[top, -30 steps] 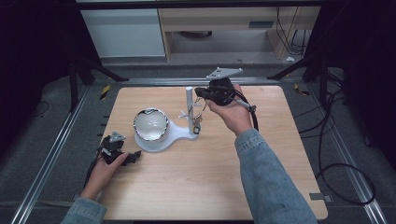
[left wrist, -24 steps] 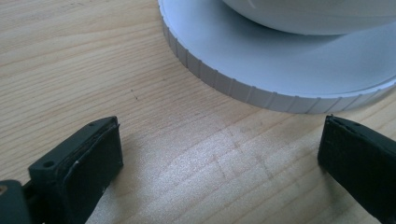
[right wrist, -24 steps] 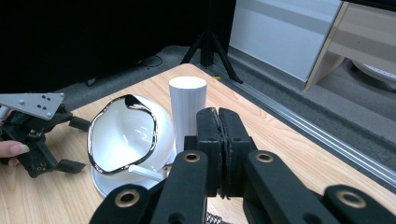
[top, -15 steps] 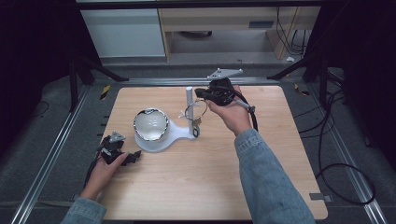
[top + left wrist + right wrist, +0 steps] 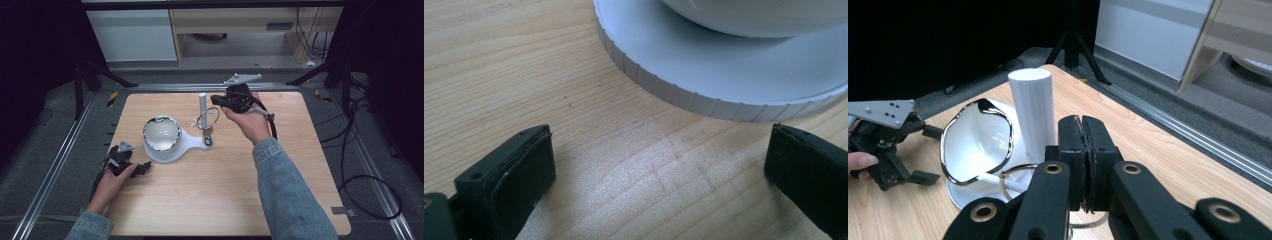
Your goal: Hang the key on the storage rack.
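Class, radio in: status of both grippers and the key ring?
Left gripper open, resting by white stand. Right gripper shut on key ring near post. Nothing obstructing.

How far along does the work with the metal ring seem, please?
Done: the right tool is clamped on the thin metal ring beside the white cylindrical post. In hand: the ring sits at the post's side peg. Left: hanging or removing, unclear; the left tool lies open.
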A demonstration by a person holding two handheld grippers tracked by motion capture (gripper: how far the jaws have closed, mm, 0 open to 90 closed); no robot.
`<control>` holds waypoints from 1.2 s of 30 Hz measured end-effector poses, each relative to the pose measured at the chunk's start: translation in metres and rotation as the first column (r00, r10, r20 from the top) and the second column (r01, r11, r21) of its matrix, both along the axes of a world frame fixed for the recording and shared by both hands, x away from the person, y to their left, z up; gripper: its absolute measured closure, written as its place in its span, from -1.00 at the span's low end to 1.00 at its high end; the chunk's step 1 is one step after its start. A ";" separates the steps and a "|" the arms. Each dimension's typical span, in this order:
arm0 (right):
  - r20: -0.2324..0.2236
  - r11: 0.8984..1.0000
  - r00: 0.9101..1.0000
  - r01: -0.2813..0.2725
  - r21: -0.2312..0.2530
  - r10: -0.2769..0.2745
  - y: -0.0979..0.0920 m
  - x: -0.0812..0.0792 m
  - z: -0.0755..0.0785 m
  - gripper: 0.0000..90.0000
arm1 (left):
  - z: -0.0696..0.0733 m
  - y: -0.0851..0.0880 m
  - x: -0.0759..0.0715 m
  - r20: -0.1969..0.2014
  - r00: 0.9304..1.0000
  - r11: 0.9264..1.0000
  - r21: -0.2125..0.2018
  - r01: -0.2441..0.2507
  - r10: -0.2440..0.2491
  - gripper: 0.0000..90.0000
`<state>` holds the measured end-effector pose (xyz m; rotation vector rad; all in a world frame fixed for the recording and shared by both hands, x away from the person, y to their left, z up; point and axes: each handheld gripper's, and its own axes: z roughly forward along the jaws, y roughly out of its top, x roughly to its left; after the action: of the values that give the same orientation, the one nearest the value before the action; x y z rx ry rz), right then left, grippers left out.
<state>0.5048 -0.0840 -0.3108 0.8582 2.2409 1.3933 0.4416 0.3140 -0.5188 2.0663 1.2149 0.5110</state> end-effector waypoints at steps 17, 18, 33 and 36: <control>-0.029 1.000 0.999 0.017 -0.023 -0.017 -0.012 0.005 -0.008 0.96 | 0.000 0.000 0.000 0.000 1.000 1.000 0.000 0.000 0.000 -1.00; -0.030 1.000 0.999 0.016 -0.024 -0.017 -0.012 0.005 -0.008 0.96 | 0.000 0.000 0.000 0.000 1.000 1.000 0.000 0.000 0.000 -1.00; 0.003 0.995 0.997 0.074 -0.072 -0.074 -0.019 0.001 -0.009 0.13 | 0.000 0.000 0.000 0.000 1.000 1.000 0.000 0.000 0.000 -1.00; 0.016 0.993 0.995 0.096 -0.070 -0.095 -0.024 0.000 -0.009 -0.12 | 0.000 0.000 0.000 0.000 1.000 1.000 0.000 0.000 0.000 -1.00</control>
<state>0.5043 -0.1077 -0.3199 0.9173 2.1952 1.2658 0.4416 0.3140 -0.5188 2.0660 1.2150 0.5108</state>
